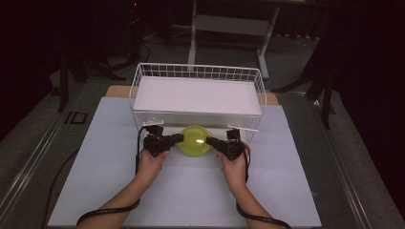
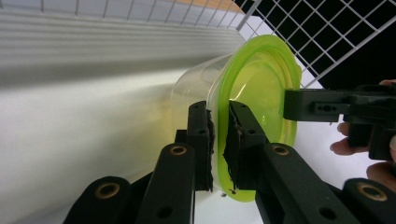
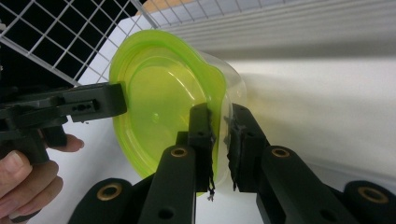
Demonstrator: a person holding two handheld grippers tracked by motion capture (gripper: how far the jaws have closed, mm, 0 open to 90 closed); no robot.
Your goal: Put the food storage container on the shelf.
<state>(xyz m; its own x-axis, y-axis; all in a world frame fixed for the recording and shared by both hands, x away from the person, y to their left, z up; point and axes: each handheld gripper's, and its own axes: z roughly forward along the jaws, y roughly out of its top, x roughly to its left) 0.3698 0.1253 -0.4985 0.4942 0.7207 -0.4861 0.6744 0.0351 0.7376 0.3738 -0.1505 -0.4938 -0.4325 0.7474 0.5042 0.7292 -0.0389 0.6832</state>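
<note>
Nearest the person, on the white worktop (image 1: 191, 191), the left gripper (image 1: 177, 138) and the right gripper (image 1: 211, 141) meet at a container (image 1: 195, 140) with a lime-green lid (image 2: 261, 88). The left gripper is clamped on the lid's rim at the container's left side; the right gripper is clamped on the rim at its right side. The clear tub (image 3: 233, 88) shows under the lid. The container sits just in front of the white wire basket (image 1: 138, 76), beyond which lies dark floor.
</note>
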